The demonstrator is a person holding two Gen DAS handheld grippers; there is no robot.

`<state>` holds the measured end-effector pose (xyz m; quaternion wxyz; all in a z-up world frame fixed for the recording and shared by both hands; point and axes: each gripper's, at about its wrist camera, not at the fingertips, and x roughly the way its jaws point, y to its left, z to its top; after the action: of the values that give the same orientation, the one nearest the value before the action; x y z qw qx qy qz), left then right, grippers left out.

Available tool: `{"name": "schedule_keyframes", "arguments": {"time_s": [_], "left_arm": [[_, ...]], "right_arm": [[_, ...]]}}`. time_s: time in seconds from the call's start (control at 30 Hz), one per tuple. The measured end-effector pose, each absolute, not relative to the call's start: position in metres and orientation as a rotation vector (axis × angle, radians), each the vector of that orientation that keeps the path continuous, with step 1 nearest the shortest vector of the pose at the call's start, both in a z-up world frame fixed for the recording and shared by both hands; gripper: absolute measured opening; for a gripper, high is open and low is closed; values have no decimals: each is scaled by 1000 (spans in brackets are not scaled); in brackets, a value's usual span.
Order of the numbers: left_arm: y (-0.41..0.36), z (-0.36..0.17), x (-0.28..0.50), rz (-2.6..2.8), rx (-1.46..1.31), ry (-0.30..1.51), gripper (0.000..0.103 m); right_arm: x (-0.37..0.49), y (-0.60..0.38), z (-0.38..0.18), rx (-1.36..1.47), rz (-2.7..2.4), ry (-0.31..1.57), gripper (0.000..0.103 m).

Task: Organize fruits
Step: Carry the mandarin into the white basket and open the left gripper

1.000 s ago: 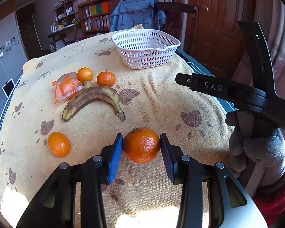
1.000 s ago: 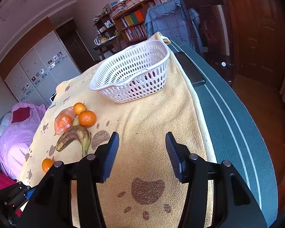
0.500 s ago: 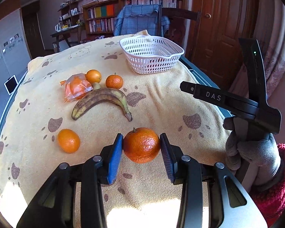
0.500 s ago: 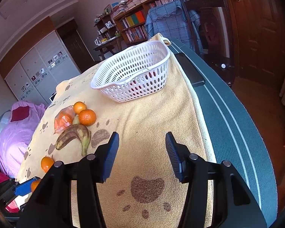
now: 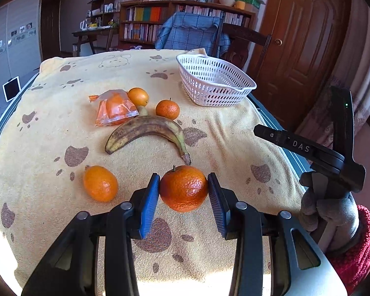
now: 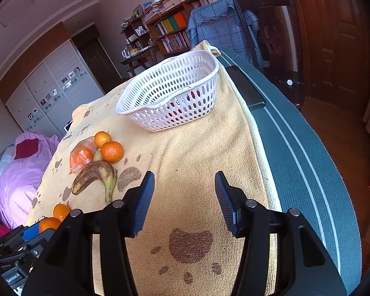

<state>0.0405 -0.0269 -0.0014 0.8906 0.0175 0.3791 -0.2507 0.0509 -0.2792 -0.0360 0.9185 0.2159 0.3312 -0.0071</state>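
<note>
My left gripper (image 5: 183, 190) is shut on a mandarin orange (image 5: 184, 188), held just above the yellow paw-print towel (image 5: 74, 123). On the towel lie a brown-spotted banana (image 5: 145, 130), a loose orange (image 5: 100, 183) at the left, two more oranges (image 5: 167, 109) and a clear bag of orange fruit (image 5: 114, 107). A white plastic basket (image 5: 214, 83) stands at the far right; something red shows through its holes in the right wrist view. My right gripper (image 6: 183, 197) hovers open over bare towel, short of the basket (image 6: 172, 93). The held orange (image 6: 49, 224) shows at lower left there.
The towel covers a table with a dark green edge (image 6: 308, 172) on the right. A black flat device (image 6: 245, 87) lies beside the basket. A chair with a blue cloth (image 5: 192, 34), bookshelves and a wooden door (image 5: 305, 37) stand beyond. A gloved hand (image 5: 330, 212) holds the right gripper.
The left gripper with the orange has moved toward the fruit pile and rolled a little, so the banana and basket look nearer and shifted. The right gripper has kept still.
</note>
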Motion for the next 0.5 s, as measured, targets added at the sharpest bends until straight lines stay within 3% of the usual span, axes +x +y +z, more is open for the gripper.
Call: {"name": "schedule_keyframes", "arguments": {"time_s": [0.5], "left_arm": [[-28,16,108,-572,-44,778,40]], "right_arm": [[52,-280,-37,454,-48,689,52]]}}
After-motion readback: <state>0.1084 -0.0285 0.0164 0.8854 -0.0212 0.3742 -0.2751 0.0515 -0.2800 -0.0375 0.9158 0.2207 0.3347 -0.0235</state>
